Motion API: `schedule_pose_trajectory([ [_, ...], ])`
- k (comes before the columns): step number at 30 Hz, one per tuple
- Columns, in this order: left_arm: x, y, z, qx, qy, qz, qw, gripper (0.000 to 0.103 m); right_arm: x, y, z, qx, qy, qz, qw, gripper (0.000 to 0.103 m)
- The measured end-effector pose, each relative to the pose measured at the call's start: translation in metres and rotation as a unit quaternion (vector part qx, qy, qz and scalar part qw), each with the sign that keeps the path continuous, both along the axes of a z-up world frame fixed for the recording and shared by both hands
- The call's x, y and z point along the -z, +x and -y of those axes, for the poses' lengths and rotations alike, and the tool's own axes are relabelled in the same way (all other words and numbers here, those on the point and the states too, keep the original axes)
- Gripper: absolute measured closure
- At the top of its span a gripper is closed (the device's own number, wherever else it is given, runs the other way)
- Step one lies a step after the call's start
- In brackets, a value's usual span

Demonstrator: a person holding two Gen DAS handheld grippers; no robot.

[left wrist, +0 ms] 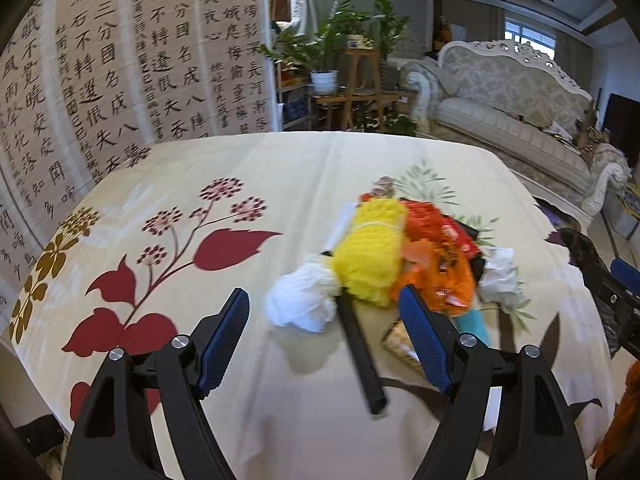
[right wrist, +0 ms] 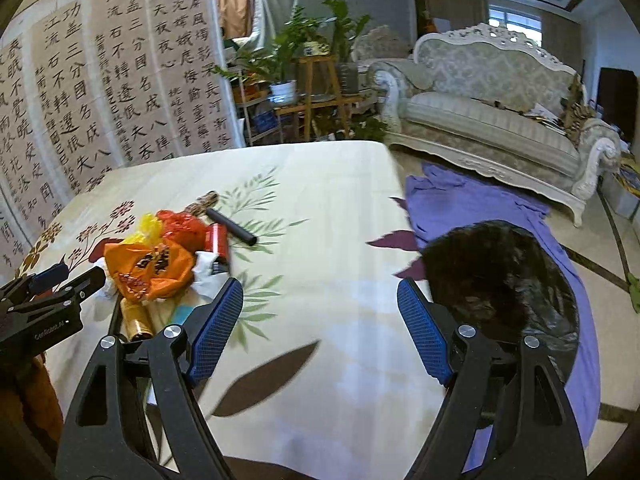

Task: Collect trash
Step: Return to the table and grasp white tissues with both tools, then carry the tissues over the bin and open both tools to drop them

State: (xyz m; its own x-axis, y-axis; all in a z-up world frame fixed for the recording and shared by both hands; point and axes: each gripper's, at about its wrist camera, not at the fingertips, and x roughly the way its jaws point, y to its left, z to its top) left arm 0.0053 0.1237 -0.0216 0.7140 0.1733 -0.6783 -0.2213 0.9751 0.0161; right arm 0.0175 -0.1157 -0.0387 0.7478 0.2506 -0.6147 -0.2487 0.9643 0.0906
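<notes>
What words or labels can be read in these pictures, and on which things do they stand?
"功盖三分国名成八": calligraphy panel on the wall.
"江流石不轉遺恨失": same panel, next column.
"GenRobot.AI": body of the left tongs.
Orange bag: black print, too blurred to read.
Small side columns on the panel: too small to read.

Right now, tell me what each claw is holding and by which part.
Nothing. The left claw is open above the trash pile, gripping none of it; the right claw is open over the bare tablecloth beside the black bag.
</notes>
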Motion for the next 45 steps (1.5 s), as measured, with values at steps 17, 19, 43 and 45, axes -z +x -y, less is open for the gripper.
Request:
schedule_pose_trajectory([
  [17,0.017,0.000,-0.035,-0.026,-0.015,-0.021,0.9993,0.028,0.021,0.027,-0.076,-0.082,-0.029,-0.039,0.995,0.041],
  [19,0.018,0.000,-0.035,-0.023,-0.016,-0.023,0.9994,0.028,0.027,0.027,-0.078,-0.087,-0.033,-0.049,0.994,0.051],
  [43,0.021,0.006,-0.023,0.033,-0.044,-0.025,0.9982,0.079,0.030,0.024,-0.068,-0.096,-0.016,-0.064,0.993,0.079],
  [45,0.019,0.001,-0.024,0.029,-0.046,-0.019,0.9984,0.080,0.028,0.022,-0.065,-0.093,-0.014,-0.061,0.994,0.079],
])
